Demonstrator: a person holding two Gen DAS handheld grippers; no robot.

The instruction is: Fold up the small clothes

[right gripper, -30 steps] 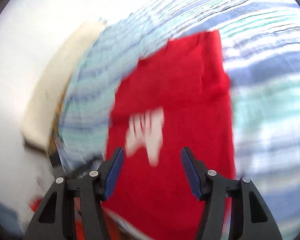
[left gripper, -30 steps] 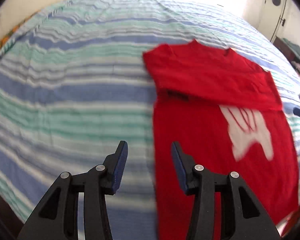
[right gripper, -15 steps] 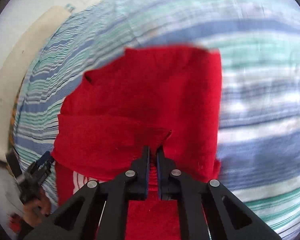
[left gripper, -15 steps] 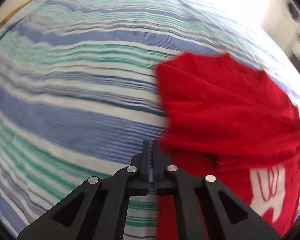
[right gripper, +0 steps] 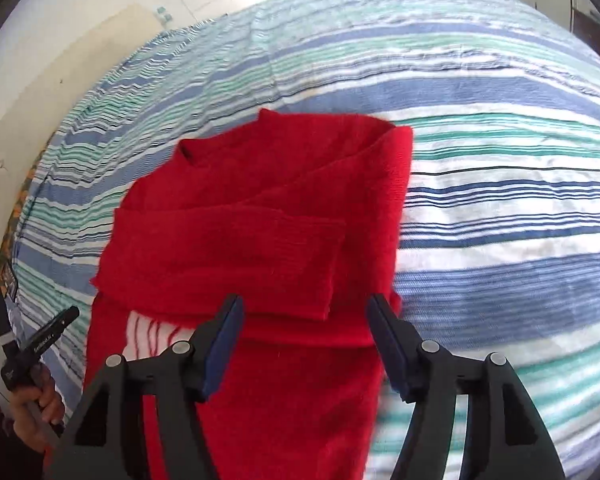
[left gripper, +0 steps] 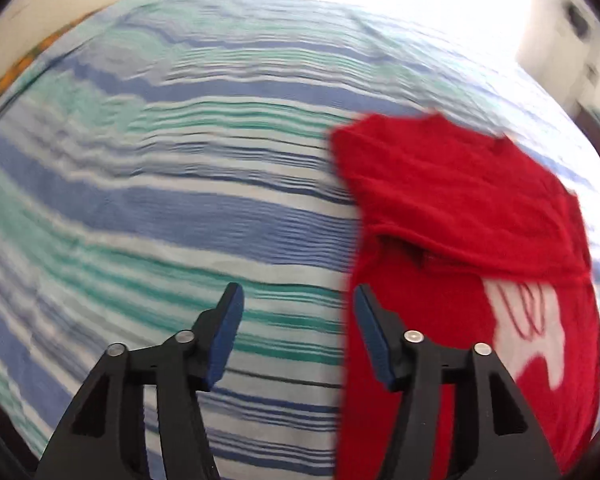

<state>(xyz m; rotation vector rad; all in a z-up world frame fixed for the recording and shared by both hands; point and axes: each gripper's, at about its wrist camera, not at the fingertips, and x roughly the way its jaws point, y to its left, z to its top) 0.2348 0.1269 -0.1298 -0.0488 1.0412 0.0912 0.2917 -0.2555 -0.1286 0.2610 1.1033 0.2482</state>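
Opening both grippers, left (left gripper: 296, 334) and right (right gripper: 304, 344), after brief pinch; nothing held. Sweater (right gripper: 260, 220) sleeves lie folded across chest; bottom fold next.

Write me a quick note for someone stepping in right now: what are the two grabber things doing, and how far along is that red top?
Left gripper: opening, nothing between its fingers, over the red sweater's left edge.
Right gripper: opening, empty, above the sweater's right side.
Sweater: on the striped bedsheet, white print partly showing.
Done: the sleeves are folded across the chest.
Left: probably fold the lower half up over the top, then tidy.
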